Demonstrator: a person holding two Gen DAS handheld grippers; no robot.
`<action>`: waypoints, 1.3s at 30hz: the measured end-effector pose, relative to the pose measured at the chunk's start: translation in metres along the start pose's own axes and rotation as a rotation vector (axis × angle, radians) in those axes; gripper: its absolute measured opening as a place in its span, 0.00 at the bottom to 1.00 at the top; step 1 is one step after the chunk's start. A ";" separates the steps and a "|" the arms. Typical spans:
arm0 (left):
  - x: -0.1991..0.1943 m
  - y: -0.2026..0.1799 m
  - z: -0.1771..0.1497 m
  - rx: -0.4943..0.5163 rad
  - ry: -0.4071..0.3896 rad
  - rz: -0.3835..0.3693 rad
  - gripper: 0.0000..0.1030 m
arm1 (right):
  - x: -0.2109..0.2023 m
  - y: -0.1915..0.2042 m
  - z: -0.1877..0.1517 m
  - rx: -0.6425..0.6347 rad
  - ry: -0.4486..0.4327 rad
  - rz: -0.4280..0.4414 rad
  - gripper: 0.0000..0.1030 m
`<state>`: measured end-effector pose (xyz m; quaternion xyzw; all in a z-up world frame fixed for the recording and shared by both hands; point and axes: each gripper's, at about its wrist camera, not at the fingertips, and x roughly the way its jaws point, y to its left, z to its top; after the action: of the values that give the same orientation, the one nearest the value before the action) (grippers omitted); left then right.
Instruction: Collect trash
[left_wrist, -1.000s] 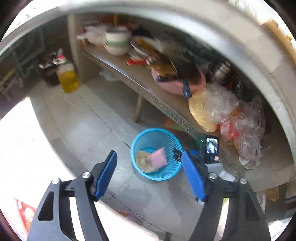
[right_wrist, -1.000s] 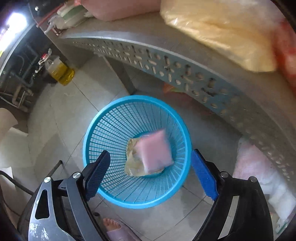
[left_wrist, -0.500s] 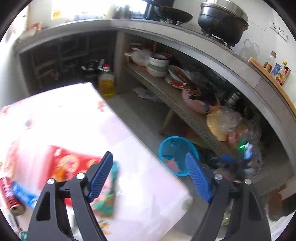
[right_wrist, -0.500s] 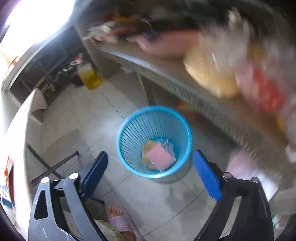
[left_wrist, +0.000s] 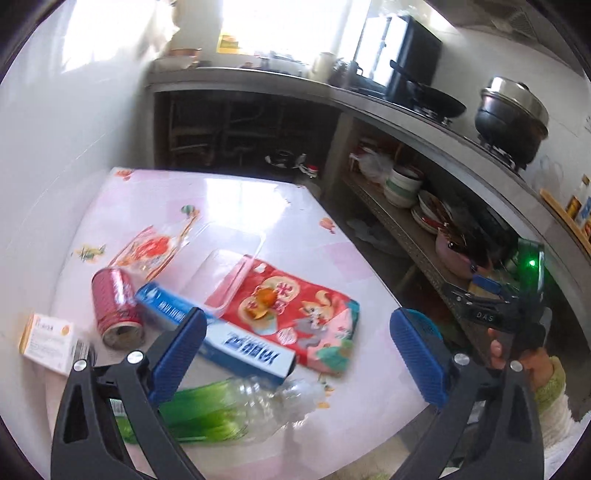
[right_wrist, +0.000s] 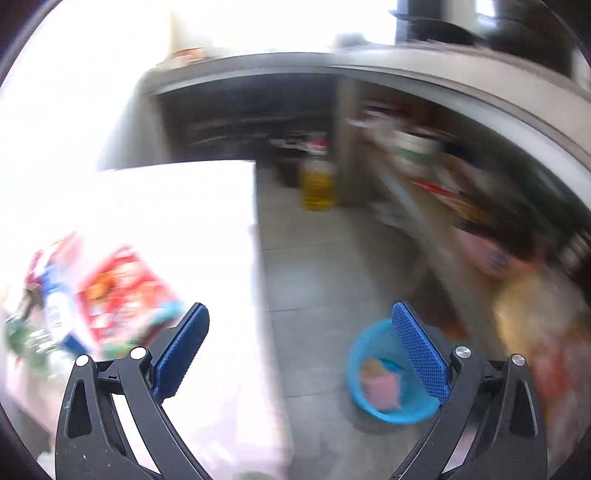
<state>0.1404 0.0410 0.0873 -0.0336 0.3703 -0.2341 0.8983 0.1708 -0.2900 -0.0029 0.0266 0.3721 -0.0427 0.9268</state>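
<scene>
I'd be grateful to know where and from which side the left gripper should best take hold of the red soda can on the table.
The red soda can lies on its side, its end facing the camera, with the blue box close on its right. I would bring the open left gripper down from above and close across the middle of its rounded body, since the ends are too far apart to span easily.

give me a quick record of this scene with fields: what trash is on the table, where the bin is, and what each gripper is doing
table: pink cloth, by the wall
trash on table: red can on its side, blue box, red wrapper, bottle lying down, clear tray, small box
bin: blue basket on the floor beside the table, pink packet inside
left gripper: jaws open, empty, over the table
right gripper: jaws open, empty, view blurred
</scene>
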 end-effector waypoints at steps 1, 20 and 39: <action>-0.003 0.008 -0.004 -0.027 -0.001 -0.002 0.95 | 0.005 0.012 0.005 -0.022 0.008 0.045 0.92; -0.043 0.080 -0.054 -0.187 -0.099 0.058 0.95 | 0.135 0.158 0.047 0.175 0.490 0.490 0.48; -0.059 0.129 -0.067 -0.266 -0.154 0.080 0.89 | 0.155 0.180 0.027 0.109 0.482 0.385 0.08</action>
<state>0.1091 0.1896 0.0470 -0.1552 0.3292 -0.1438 0.9202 0.3192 -0.1223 -0.0877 0.1556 0.5664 0.1214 0.8001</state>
